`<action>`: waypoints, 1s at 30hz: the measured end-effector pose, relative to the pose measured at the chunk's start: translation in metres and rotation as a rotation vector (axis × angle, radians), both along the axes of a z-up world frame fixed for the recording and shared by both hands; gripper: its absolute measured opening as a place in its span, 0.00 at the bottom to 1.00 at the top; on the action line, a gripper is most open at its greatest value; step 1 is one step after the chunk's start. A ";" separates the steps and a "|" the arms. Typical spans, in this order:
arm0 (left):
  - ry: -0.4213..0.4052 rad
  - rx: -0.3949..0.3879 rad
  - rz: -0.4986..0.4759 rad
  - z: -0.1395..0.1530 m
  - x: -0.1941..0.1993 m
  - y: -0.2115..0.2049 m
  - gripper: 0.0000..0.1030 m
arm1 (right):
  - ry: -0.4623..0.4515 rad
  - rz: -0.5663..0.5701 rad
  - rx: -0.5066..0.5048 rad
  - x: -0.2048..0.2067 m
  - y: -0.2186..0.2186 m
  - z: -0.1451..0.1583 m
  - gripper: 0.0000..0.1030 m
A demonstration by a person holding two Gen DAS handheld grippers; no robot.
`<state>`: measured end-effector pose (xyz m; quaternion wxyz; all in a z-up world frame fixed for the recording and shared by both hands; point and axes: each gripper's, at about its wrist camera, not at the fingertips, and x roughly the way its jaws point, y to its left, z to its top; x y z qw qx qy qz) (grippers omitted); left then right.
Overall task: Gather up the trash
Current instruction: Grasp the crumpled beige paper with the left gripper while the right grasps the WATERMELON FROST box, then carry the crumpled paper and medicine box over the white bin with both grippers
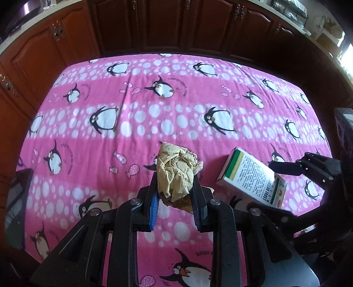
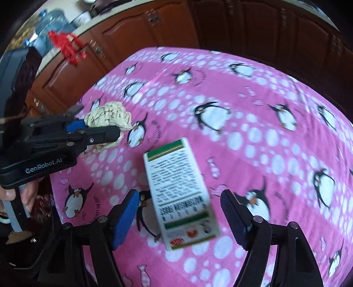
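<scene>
A pink fleece cloth printed with penguins and white dots point(image 1: 136, 106) covered the whole table, with dark brown wooden cabinets point(image 1: 167, 24) behind its far edge and a pale countertop above them. A white cardboard box with green stripes and small print point(image 2: 178, 194) lay on the cloth, and serves here as the landmark. Just left of the box, the left gripper point(image 1: 175, 185) was clamped on a crumpled beige paper wad point(image 1: 176, 174), which was held above the cloth. The right gripper point(image 2: 179, 220) stood over the box with its jaws apart, one blue pad on either side, neither pressing it. A blue water jug point(image 2: 50, 19) stood on the countertop well beyond the box.
</scene>
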<state>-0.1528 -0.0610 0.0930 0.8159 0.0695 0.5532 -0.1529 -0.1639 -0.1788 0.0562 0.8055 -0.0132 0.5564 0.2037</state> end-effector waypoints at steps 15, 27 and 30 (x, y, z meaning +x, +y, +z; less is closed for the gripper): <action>-0.020 -0.026 -0.047 0.004 0.001 -0.036 0.22 | -0.092 -0.220 0.021 -0.007 -0.055 0.018 0.50; -0.019 -0.109 -0.213 0.029 -0.005 -0.113 0.22 | -0.160 -0.410 0.036 -0.047 -0.136 0.053 0.50; -0.013 -0.133 -0.264 0.034 -0.009 -0.137 0.22 | -0.179 -0.472 0.027 -0.061 -0.163 0.063 0.50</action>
